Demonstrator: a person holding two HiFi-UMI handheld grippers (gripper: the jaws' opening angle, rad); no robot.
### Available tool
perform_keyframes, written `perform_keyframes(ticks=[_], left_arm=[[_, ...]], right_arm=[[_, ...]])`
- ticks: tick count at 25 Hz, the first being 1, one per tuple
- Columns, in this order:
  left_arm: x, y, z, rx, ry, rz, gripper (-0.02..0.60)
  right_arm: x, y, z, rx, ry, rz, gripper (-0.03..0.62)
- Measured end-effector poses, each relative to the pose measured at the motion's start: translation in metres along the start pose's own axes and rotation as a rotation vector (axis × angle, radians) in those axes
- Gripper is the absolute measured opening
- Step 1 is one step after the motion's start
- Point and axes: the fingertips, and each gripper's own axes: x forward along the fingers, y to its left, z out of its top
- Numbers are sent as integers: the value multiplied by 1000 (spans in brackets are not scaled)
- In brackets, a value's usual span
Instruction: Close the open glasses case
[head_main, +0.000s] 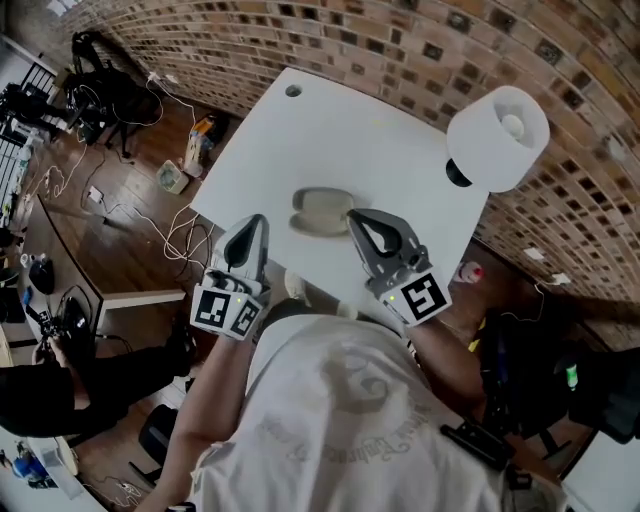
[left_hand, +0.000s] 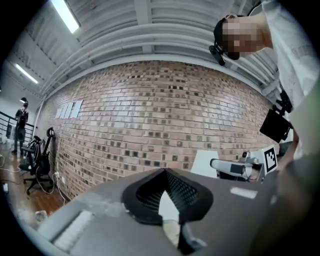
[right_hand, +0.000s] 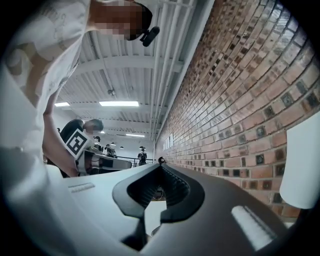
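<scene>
Job so far: the soft grey-beige oval glasses case (head_main: 322, 211) on the white table (head_main: 400, 170) looks like one smooth lump with no lid standing up. I think it is already closed.
Left to do: maybe nothing. From the head view I cannot see the seam well enough to know that the lid is pressed all the way down.
Left gripper (head_main: 256, 225): it is on the left of the glasses case, near it but not touching. Its tip points toward the left end of the case.
Left gripper jaws: in the left gripper view the two black jaws of this gripper (left_hand: 165, 171) meet at the tip. They are closed and hold nothing. That view looks out at a brick wall and does not show the case.
Glasses case spot: it lies flat, between the two gripper tips and a bit past them.
Right gripper (head_main: 356, 217): it is on the right of the glasses case. Its tip is just beside the right end. I cannot tell if it touches.
Right gripper jaws: in the right gripper view they (right_hand: 160, 164) are pressed together with nothing in them.
White round drum-shaped thing (head_main: 498, 135): far to the right of the glasses case, well apart from it.
</scene>
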Motion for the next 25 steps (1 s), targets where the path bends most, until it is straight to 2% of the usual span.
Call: perform_keyframes(ticks=[3, 8, 13, 16, 20, 25], left_arm=[[0, 6, -6, -11, 4, 4, 5], [7, 25, -24, -16, 56, -19, 5], [24, 46, -12, 13, 50, -60, 5], [29, 54, -14, -2, 58, -72, 5], [30, 64, -45, -52, 118, -85, 5], [24, 60, -87, -85, 202, -132, 5]], right_arm=[[-3, 0, -8, 1, 24, -15, 9], [-1, -10, -29, 8, 104, -26, 8], [17, -29, -28, -36, 122, -33, 8], [21, -34, -47, -57, 189, -36, 9], [24, -26, -83, -51, 270, -27, 8], [17, -1, -134, -42, 402, 23, 9]])
